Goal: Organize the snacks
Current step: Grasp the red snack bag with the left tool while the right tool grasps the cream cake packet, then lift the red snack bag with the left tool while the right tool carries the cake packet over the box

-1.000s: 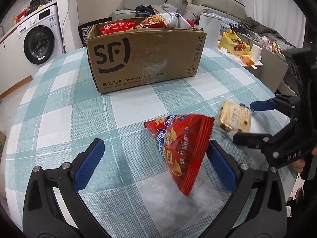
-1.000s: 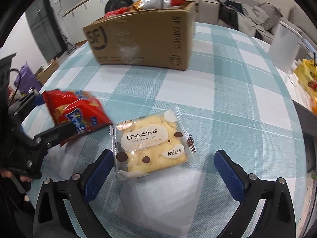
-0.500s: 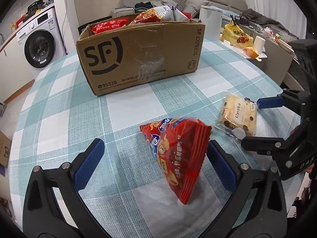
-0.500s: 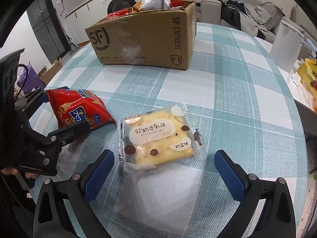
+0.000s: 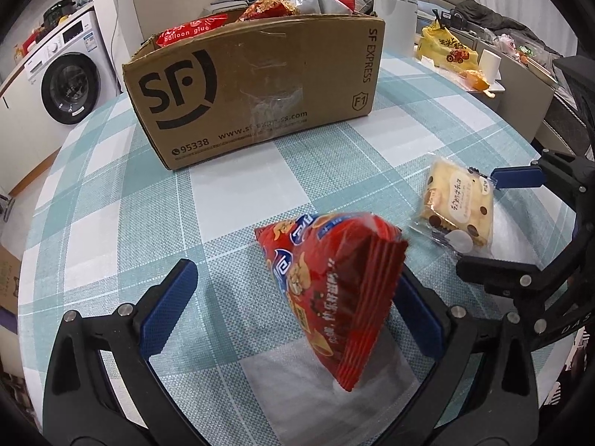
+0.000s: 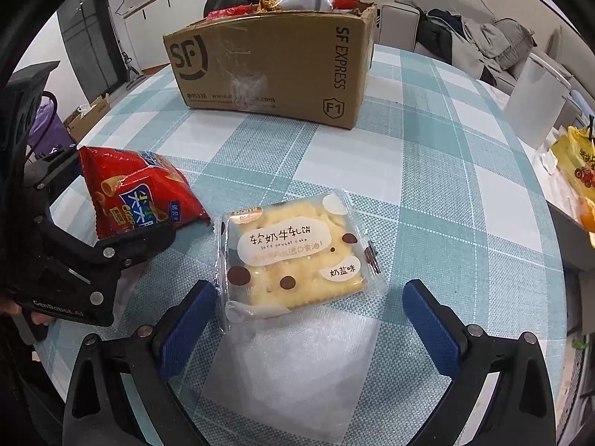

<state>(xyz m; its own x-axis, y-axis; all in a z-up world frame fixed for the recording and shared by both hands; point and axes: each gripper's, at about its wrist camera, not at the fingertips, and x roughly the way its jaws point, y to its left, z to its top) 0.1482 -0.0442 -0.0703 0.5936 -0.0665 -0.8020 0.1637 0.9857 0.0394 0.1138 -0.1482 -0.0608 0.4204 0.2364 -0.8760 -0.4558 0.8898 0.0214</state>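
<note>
Both claws spread wide, gripping nothing. Left claw (image 5: 293, 308) sits low over the checked desk (image 5: 238, 193) w/ the red chip bag (image 5: 334, 290) between its fingers, nearer the right pad. Right claw (image 6: 308, 319) straddles the clear-wrapped nougat cake pack (image 6: 297, 256); left pad just beside the wrapper. Cardboard box (image 6: 275, 67) of snacks stands further back, well apart.

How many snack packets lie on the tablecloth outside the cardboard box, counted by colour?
Red: 1, the chip bag between the left gripper's open fingers.
Yellow: 1, the nougat cake pack in front of the open right gripper.
Total: 2
</note>
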